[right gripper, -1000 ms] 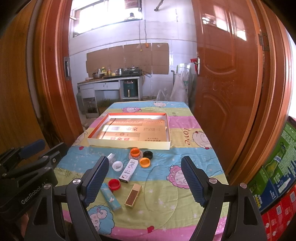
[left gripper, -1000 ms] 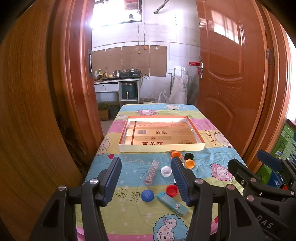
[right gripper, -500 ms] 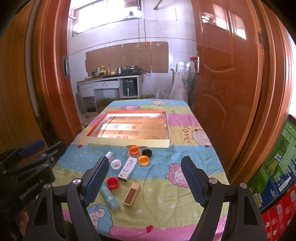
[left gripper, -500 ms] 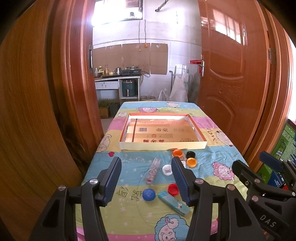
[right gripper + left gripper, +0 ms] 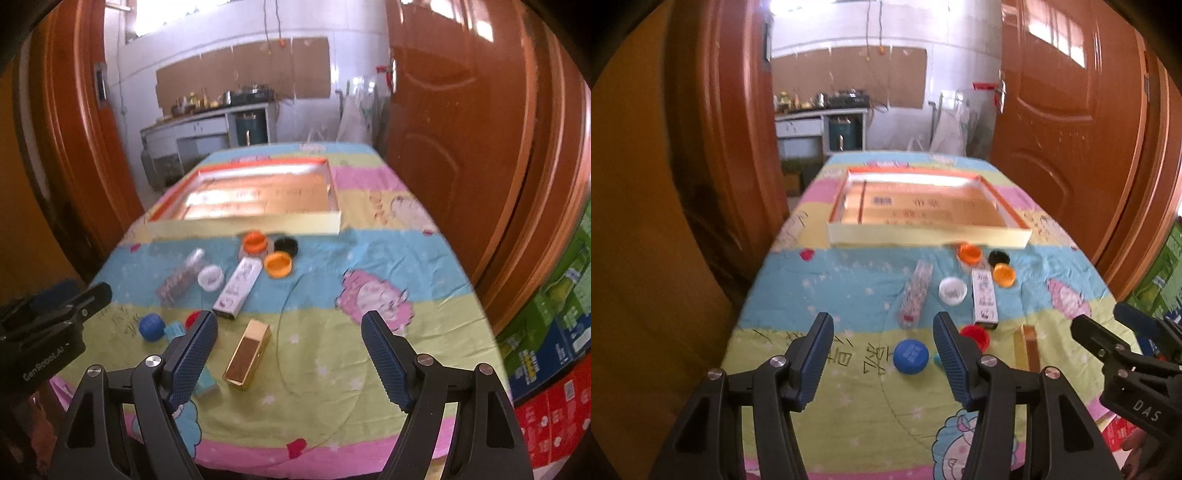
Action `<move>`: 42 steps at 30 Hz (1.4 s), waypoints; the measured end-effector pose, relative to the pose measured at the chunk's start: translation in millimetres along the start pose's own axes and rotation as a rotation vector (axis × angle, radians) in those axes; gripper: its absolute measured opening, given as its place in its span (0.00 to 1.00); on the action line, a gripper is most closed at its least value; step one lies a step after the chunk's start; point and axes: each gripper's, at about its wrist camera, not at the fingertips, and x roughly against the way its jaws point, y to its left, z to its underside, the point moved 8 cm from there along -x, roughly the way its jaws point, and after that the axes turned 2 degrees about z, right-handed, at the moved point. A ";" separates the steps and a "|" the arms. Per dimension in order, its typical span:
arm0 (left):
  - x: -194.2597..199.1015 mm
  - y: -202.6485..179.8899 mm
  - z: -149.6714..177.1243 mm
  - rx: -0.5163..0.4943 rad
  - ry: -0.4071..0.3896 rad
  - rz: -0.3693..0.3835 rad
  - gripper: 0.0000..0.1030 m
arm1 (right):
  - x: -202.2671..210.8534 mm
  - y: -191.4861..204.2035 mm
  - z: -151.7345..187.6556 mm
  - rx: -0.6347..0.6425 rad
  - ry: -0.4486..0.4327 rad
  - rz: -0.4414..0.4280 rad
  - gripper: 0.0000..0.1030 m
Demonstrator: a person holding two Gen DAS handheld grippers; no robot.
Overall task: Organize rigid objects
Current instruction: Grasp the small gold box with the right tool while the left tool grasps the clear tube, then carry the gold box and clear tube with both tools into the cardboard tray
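L gripper (image 5: 882, 350) & R gripper (image 5: 288, 350): fingers wide, empty, above table w/ blue cap (image 5: 910, 356), gold box (image 5: 247, 355), tray (image 5: 929, 238).

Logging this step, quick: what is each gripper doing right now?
Left gripper: open, holding nothing.
Right gripper: open, holding nothing.

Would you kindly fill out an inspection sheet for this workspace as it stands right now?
Surface: cartoon-print cloth covering the table.
Job's things: empty shallow box; bottle caps, blue, white, orange, black; gold box; white carton; clear tube.
Clutter: nothing seen.
Grippers: left tongs and right tongs open, empty, above the near edge.
Cables: nothing seen.
Surroundings: wooden doors, stacked cartons.
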 end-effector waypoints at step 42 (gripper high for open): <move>-82.3 -7.8 -54.2 -0.092 0.125 0.177 0.19 | -47.8 12.5 -31.0 0.047 0.066 -0.091 0.17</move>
